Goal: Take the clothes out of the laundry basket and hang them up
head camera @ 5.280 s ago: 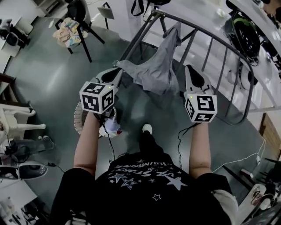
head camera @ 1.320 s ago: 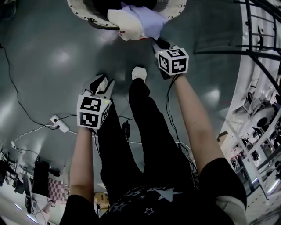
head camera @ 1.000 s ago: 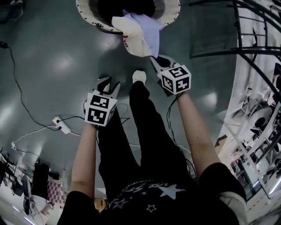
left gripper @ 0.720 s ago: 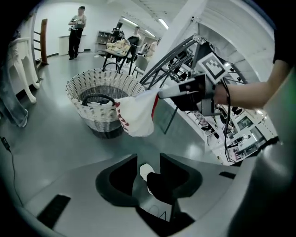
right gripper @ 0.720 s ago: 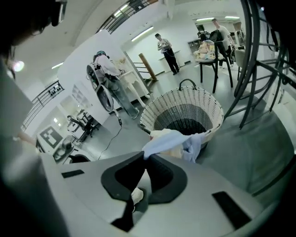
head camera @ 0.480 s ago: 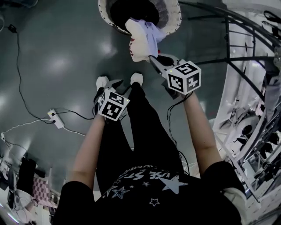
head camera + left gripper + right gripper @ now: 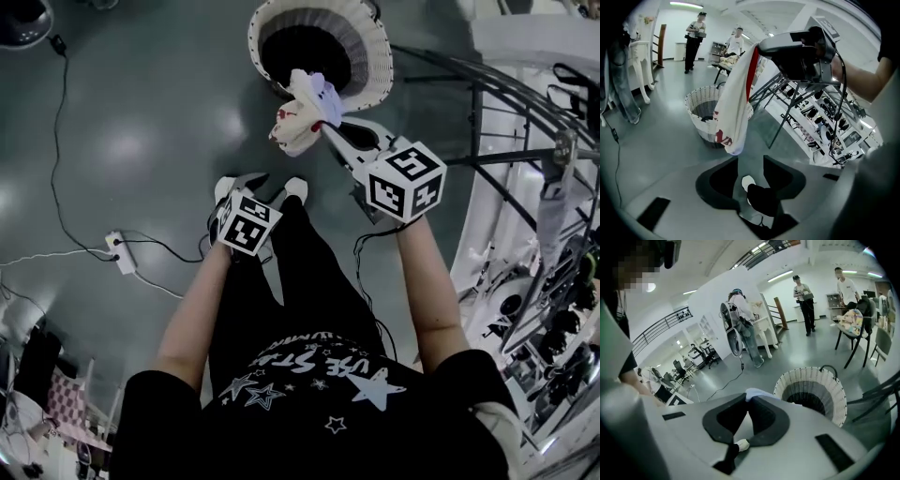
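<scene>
A white garment with red print [image 7: 300, 114] hangs free above the round white wicker laundry basket [image 7: 377, 70], which has dark clothes inside. My right gripper [image 7: 325, 128] is shut on the garment's top edge, and a fold of white cloth [image 7: 757, 393] shows at its closed fingertips. In the left gripper view the garment [image 7: 733, 105] dangles from the right gripper [image 7: 761, 46] in front of the basket [image 7: 701, 101]. My left gripper [image 7: 246, 185] is low beside the person's legs. Its jaws have just been opening and nothing is between them [image 7: 751, 165].
The metal drying rack [image 7: 506, 103] stands to the right with a grey garment [image 7: 558, 202] hung on it. A power strip and cables [image 7: 117, 251] lie on the floor to the left. Two people [image 7: 806, 301] stand at the back, by a chair piled with clothes [image 7: 853, 324].
My right gripper has risen and drawn the white garment up out of the basket, so it now hangs free. My left gripper has also risen a little and its jaws have spread.
</scene>
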Demonstrator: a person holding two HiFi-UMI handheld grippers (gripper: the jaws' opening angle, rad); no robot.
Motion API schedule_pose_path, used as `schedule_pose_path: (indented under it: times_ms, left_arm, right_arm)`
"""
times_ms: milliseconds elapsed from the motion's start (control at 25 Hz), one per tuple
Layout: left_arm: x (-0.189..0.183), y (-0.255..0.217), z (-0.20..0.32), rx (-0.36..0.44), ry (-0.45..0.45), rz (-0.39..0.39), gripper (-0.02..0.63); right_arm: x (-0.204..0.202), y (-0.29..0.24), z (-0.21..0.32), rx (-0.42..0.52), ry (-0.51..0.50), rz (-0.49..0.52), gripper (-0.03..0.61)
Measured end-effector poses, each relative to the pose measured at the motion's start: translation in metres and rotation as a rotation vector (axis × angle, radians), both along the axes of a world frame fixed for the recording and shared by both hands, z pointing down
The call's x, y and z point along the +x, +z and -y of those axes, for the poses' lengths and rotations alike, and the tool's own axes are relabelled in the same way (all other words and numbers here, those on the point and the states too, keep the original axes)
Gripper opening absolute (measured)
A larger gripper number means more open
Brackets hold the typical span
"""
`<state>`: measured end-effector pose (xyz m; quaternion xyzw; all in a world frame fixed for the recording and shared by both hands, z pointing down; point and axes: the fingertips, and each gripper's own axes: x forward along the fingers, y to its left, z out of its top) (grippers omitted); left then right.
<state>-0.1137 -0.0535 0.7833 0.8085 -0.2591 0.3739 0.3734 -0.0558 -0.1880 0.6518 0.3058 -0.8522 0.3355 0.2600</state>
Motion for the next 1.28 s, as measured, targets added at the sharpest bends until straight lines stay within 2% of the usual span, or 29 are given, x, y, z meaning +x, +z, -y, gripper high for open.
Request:
schedule_pose_path:
  times_ms: [120,240,360,520,720,840,880,960,1040,1280]
  left_arm:
    - [-0.006,-0.038,0.014,0.041,-0.052,-0.026,0.183]
    - [-0.002,-0.076,0.031,0.117,-0.1,-0.041,0.184]
    - [0.009,-0.107,0.048,0.192,-0.139,-0.041,0.22]
    - [0.025,-0.14,0.069,0.237,-0.199,-0.05,0.276]
    - [0.013,-0.15,0.11,0.33,-0.376,0.061,0.325]
    - [0.015,-0.153,0.137,0.361,-0.411,0.094,0.324]
    - [0.017,-0.157,0.144,0.374,-0.411,0.101,0.312]
    - [0.014,-0.166,0.153,0.413,-0.407,0.112,0.084]
    - [0.011,-0.175,0.154,0.439,-0.373,0.098,0.04]
    - [-0.012,-0.203,0.14,0.459,-0.224,-0.012,0.031]
  right_arm:
    - [-0.023,-0.043,0.01,0.046,-0.038,-0.029,0.02]
    - [-0.042,-0.082,0.016,0.07,-0.06,-0.013,0.02]
    - [-0.052,-0.112,0.018,0.085,-0.074,-0.008,0.02]
    - [-0.064,-0.148,0.022,0.086,-0.085,0.015,0.02]
    - [-0.074,-0.182,0.03,0.102,-0.095,0.027,0.02]
    - [-0.073,-0.197,0.034,0.11,-0.094,0.036,0.02]
    - [-0.071,-0.2,0.035,0.116,-0.094,0.031,0.02]
    - [-0.063,-0.207,0.039,0.129,-0.079,0.021,0.02]
    - [-0.054,-0.214,0.044,0.135,-0.05,0.026,0.02]
    - [-0.028,-0.236,0.048,0.175,0.017,0.023,0.02]
